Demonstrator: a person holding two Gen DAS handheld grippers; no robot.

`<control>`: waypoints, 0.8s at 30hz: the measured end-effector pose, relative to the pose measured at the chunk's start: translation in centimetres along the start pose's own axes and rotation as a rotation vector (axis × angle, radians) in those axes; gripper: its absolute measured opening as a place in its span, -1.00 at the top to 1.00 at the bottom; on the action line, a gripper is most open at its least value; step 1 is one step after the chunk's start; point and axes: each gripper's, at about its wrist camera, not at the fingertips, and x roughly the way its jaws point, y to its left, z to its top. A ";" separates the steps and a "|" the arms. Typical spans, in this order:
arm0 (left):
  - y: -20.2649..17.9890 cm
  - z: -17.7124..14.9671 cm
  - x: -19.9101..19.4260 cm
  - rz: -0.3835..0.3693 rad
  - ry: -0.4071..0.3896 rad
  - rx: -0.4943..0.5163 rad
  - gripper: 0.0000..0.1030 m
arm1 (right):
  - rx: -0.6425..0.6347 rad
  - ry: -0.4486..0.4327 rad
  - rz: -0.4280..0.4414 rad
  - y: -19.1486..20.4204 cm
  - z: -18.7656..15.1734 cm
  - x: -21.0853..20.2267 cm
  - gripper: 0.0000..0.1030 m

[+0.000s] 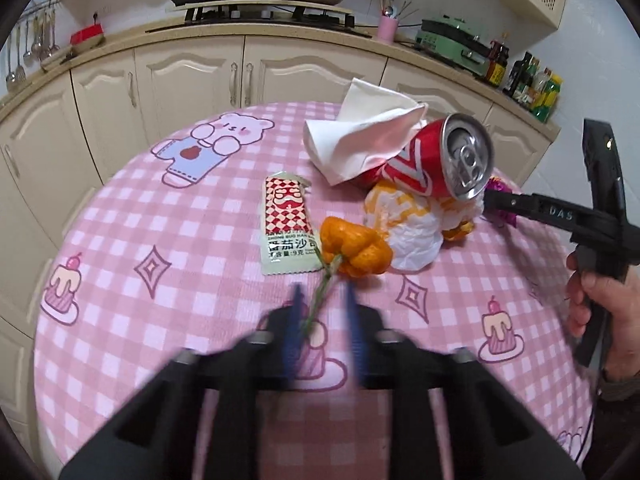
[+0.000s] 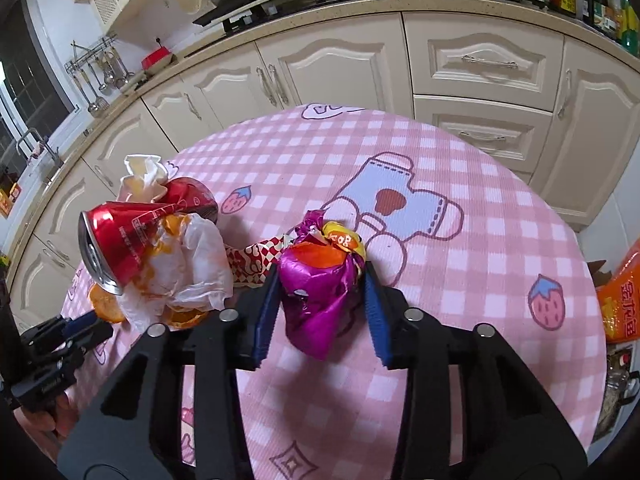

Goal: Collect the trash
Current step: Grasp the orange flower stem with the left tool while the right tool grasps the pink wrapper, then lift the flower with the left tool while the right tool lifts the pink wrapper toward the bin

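A crumpled, shiny purple wrapper [image 2: 316, 300] is pinched by the right gripper [image 2: 322, 284]; a thin green stem [image 1: 320, 300] lies between the narrowly parted, blurred left gripper [image 1: 322, 300] jaws, grip unclear.

Both views are taken from close above the pink checked table [image 1: 120, 216], angled steeply down and across it toward the cream cabinets [image 2: 340, 68]. The crushed red can [image 1: 440, 160] is seen from its left in the left wrist view and from its right in the right wrist view; can, stove [image 1: 264, 12] and cabinets are shared.
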 end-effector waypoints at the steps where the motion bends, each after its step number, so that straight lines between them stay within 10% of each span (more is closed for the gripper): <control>1: -0.1 -0.1 -0.1 -0.007 -0.006 0.003 0.92 | 0.004 -0.008 -0.001 -0.1 -0.2 -0.3 0.28; 24: -4.8 -2.9 -8.5 -0.047 -0.221 -0.023 0.93 | 0.007 -0.201 0.053 -1.3 -6.5 -14.6 0.29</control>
